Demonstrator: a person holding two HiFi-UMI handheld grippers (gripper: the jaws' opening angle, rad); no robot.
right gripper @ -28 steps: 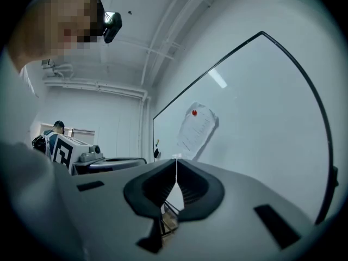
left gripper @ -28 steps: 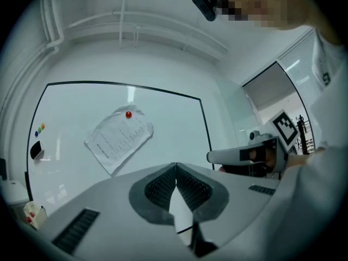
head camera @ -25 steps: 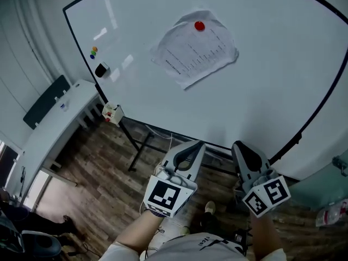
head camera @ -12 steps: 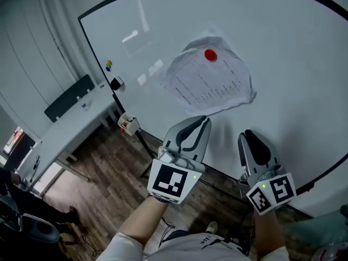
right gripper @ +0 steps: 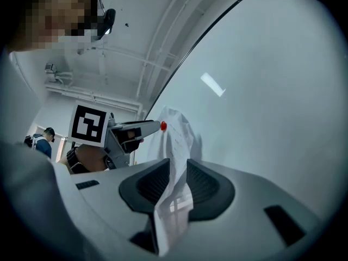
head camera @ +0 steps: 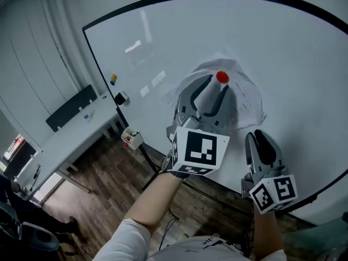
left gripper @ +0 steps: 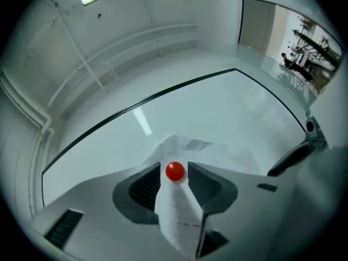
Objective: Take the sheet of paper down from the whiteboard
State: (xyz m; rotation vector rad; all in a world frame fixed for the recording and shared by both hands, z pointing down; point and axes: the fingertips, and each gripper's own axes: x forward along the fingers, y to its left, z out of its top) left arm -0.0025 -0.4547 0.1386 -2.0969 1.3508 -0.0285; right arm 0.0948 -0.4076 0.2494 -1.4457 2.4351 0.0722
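Observation:
A crumpled printed sheet of paper [head camera: 247,99] hangs on the whiteboard [head camera: 293,64], pinned near its top by a red round magnet [head camera: 222,77]. My left gripper [head camera: 214,86] is raised against the sheet. Its jaws are opening, and the magnet [left gripper: 174,171] sits between their tips with a slight gap on each side. My right gripper [head camera: 260,137] is lower, at the sheet's bottom right corner. Its jaws stand a narrow gap apart, and the paper [right gripper: 176,140] shows in that gap [right gripper: 178,170]. Whether the pads press on it is unclear.
Small coloured magnets [head camera: 113,79] and a dark eraser [head camera: 120,98] stick to the board's left edge. A small box [head camera: 130,138] hangs at its lower left corner. A long white desk [head camera: 70,140] stands to the left on the wooden floor. A person [right gripper: 41,140] stands far behind.
My left gripper has risen from below the board up to the red magnet, and its jaws have parted. My right gripper has moved up to the sheet's lower corner.

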